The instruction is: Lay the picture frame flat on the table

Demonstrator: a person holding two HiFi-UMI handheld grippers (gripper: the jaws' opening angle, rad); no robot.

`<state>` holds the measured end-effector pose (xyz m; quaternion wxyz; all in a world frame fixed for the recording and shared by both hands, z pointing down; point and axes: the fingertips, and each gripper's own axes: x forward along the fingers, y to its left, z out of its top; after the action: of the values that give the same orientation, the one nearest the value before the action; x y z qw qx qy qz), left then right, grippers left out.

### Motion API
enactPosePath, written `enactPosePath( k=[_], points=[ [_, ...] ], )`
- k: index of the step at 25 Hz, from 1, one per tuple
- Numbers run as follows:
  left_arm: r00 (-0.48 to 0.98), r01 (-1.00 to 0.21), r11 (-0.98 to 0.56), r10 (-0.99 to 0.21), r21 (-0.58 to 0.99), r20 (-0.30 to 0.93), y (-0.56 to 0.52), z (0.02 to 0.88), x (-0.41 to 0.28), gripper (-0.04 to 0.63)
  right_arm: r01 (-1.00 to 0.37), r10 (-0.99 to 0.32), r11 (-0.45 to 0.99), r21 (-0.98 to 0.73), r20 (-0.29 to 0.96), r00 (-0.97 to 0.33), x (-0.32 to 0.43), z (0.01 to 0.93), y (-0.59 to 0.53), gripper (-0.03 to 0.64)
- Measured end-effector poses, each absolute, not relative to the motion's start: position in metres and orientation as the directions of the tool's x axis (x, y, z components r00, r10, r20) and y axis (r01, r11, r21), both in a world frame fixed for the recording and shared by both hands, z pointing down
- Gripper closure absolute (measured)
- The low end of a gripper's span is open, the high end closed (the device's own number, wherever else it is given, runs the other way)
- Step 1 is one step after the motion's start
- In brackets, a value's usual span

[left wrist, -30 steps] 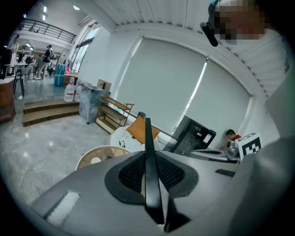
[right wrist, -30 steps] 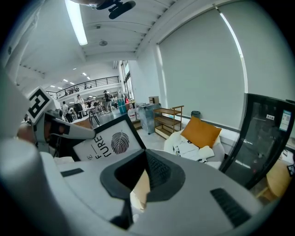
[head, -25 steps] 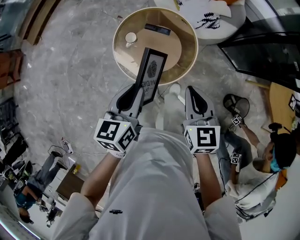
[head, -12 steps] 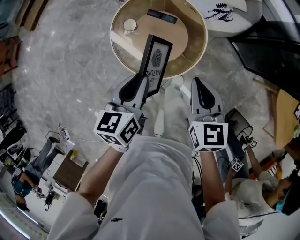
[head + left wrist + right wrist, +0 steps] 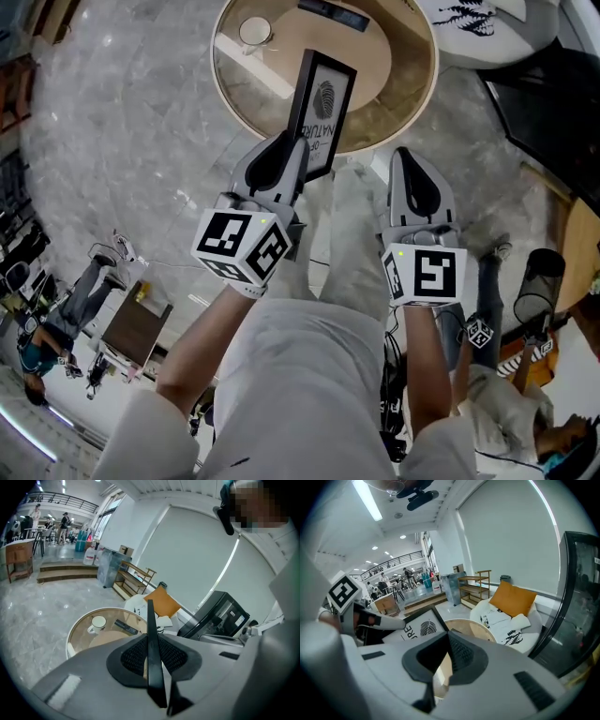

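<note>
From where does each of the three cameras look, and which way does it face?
Head view: on the head, facing steeply down at the table; arms, torso, left gripper and right gripper show.
Left gripper view: rides that gripper, facing along its fingers, shut on the edge-on frame, toward the table.
Right gripper view: rides that gripper, facing the table; its empty fingers show.
Shared: all see frame and table.
</note>
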<state>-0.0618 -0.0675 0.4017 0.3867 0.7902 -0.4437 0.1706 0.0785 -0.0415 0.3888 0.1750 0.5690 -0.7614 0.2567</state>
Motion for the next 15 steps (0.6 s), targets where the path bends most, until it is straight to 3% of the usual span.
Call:
enactPosePath(
  k=[15],
  points=[
    [0.530,-0.840,-0.248,-0.572,0.483,0.626,-0.094,0.521,-0.025,0.531,-0.953,-0.747,0.231,-0.197,0.591,-0.303,0.106,0.498,-0.066,0.612]
  ],
)
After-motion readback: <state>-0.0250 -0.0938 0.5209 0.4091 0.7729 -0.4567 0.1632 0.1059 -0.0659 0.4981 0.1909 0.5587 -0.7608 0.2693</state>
